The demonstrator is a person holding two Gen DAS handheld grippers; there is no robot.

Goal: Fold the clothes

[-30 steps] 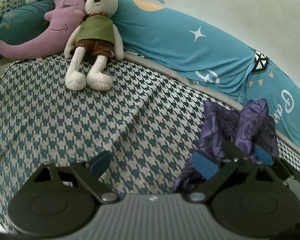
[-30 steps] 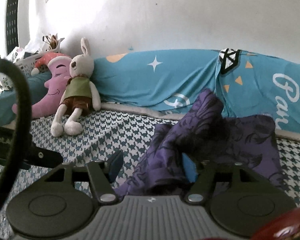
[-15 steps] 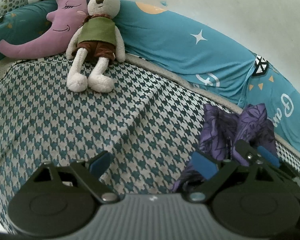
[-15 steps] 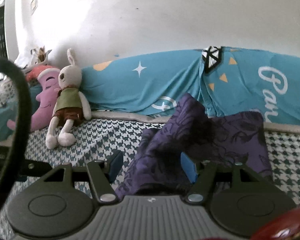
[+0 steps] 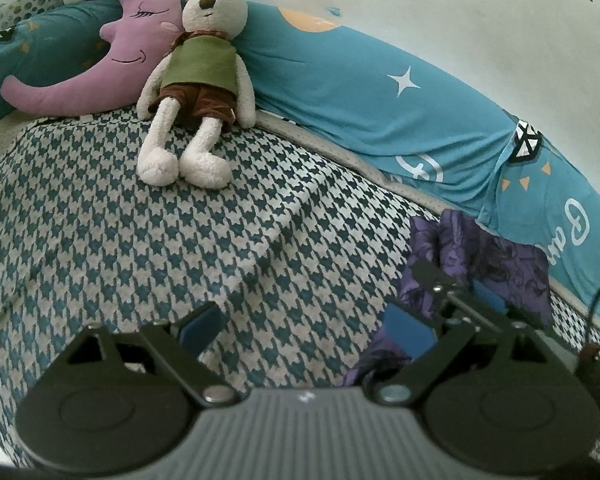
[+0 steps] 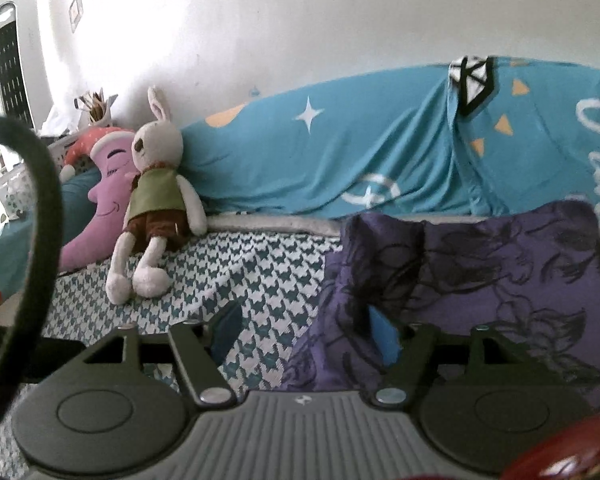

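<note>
Bunching on the houndstooth bed cover, purple garment sits crumpled beside blue bedding. Right gripper is nearer, spread wide with cloth over its right finger; left gripper gapes empty, garment to its right.

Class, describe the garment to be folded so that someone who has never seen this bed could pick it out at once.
Start at the bed with the blue-and-white houndstooth cover and go to its far edge, below the turquoise quilt. The purple garment lies crumpled there. Its dark floral print sets it apart from the plush rabbit and moon pillow.
</note>
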